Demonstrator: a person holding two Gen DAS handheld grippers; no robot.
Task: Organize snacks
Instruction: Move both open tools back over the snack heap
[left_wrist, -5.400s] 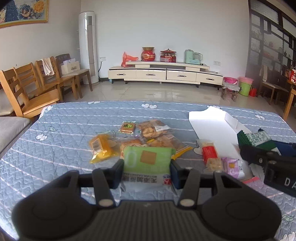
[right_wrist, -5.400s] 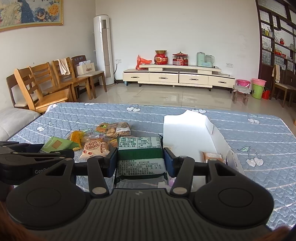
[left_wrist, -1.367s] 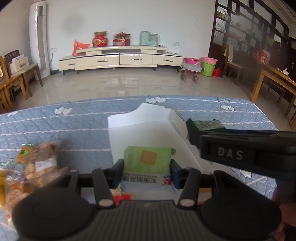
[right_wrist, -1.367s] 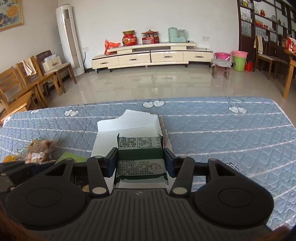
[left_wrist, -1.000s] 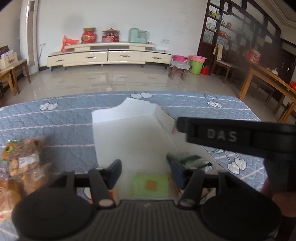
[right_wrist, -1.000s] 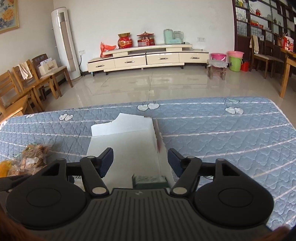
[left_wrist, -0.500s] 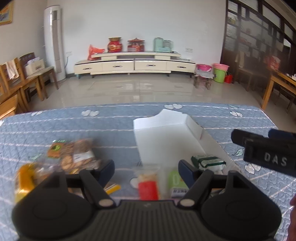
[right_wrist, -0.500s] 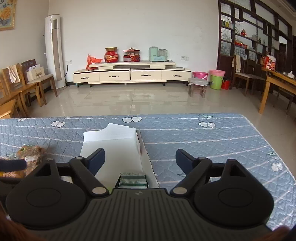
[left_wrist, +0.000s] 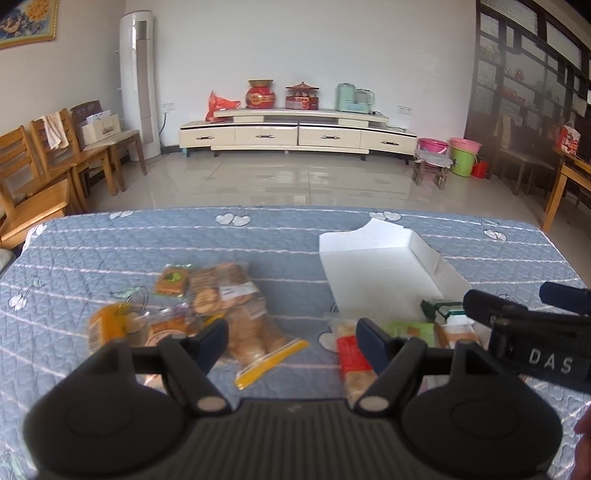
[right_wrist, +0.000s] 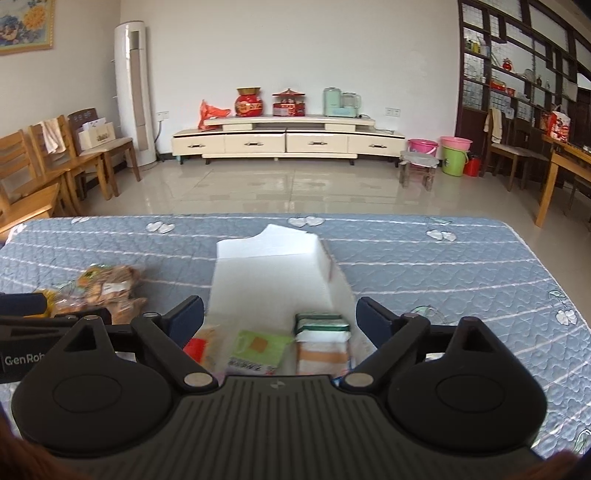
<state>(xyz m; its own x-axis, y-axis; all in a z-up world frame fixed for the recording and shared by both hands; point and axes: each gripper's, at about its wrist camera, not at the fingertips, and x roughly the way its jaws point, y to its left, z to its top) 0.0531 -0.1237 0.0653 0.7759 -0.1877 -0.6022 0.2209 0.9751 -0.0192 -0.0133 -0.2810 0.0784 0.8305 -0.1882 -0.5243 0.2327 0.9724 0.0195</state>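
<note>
Both grippers hang over the tabletop (right_wrist: 443, 266) with its blue quilted cover. The left gripper (left_wrist: 288, 338) has its jaws apart, holding nothing. The right gripper (right_wrist: 280, 314) has its jaws wide apart and empty too. Just past it, a light green packet (right_wrist: 256, 350) and a dark green packet (right_wrist: 321, 322) lie in the white box (right_wrist: 269, 280). More snack bags (left_wrist: 236, 314) sit left of the box.

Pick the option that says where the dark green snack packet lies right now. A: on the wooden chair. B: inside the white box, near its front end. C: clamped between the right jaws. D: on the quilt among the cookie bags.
B: the dark green snack packet lies loose in the white box, beside a light green packet, with the right gripper open and empty above it.
</note>
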